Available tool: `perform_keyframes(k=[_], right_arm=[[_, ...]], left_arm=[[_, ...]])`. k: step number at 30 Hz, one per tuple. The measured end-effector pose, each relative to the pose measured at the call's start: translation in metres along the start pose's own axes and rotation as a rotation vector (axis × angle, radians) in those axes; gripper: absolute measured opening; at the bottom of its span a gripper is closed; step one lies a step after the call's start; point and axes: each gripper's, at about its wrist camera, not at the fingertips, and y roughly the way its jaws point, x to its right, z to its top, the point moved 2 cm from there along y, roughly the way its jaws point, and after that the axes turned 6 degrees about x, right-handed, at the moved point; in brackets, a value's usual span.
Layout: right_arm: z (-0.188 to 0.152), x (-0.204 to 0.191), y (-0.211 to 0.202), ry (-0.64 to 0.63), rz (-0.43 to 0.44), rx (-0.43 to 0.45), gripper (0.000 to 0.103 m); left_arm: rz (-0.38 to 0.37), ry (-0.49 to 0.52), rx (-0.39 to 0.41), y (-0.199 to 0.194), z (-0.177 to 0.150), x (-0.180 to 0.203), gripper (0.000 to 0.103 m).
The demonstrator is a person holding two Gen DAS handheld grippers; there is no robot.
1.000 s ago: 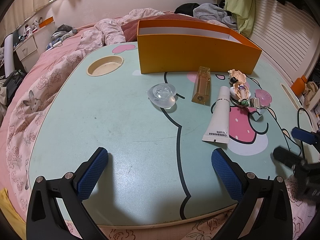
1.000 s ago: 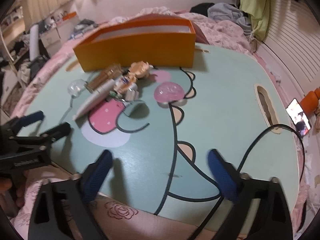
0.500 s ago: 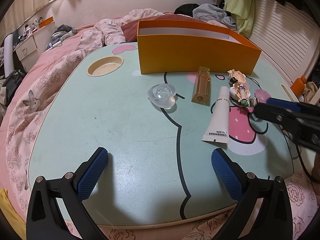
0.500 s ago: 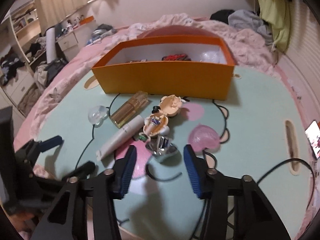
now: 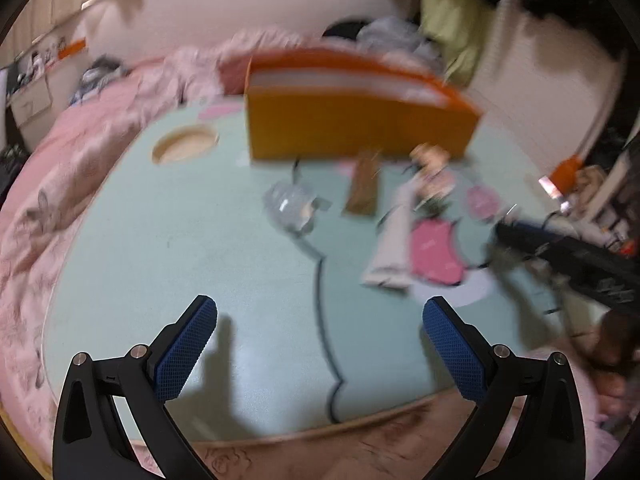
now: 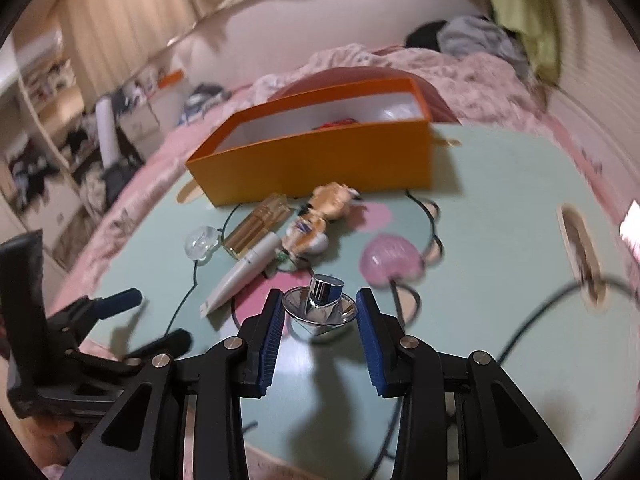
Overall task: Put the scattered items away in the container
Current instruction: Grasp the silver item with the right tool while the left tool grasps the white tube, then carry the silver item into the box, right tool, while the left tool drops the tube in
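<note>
Right wrist view: my right gripper sits low centre of the frame, its 2 blue pads narrowed and closing on a shiny silver cone-shaped bottle with a chrome cap. The bottle sits between the pads and looks gripped at both rims.

Above it, mid-frame on the mint-green cartoon-print table, the rest of the clutter lies in a loose cluster: a white squeeze tube lying slantwise, an amber rectangular glass bottle just beside it, a small doll figure with tan hair, a clear glass knob-like piece to the left, and a translucent pink heart-shaped case to the right.

The open orange rectangular cardboard box stands behind the cluster, upper centre; a few things show inside it, too small to tell.

Left wrist view, heavily blurred: my left gripper at the bottom of the frame has its jaws wide with nothing between them, over bare table. A pink floral bedspread fills the left edge. A black cable trails across the table at lower right of the right wrist view.
</note>
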Motion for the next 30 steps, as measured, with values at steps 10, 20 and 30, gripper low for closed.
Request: perform_keyframes(k=[10, 20, 30], right_arm=[[0.001, 0.017, -0.001, 0.116, 0.049, -0.003, 0.036], [0.003, 0.015, -0.008, 0.087, 0.038, 0.031, 0.036], [0.059, -0.010, -0.010, -0.021, -0.023, 0.110, 0.036]], left_arm=[[-0.109, 0.099, -0.114, 0.048, 0.028, 0.040, 0.051], [-0.186, 0.097, -0.069, 0.027, 0.023, 0.047, 0.020], [-0.159, 0.102, 0.079, -0.008, 0.093, 0.033, 0.020]])
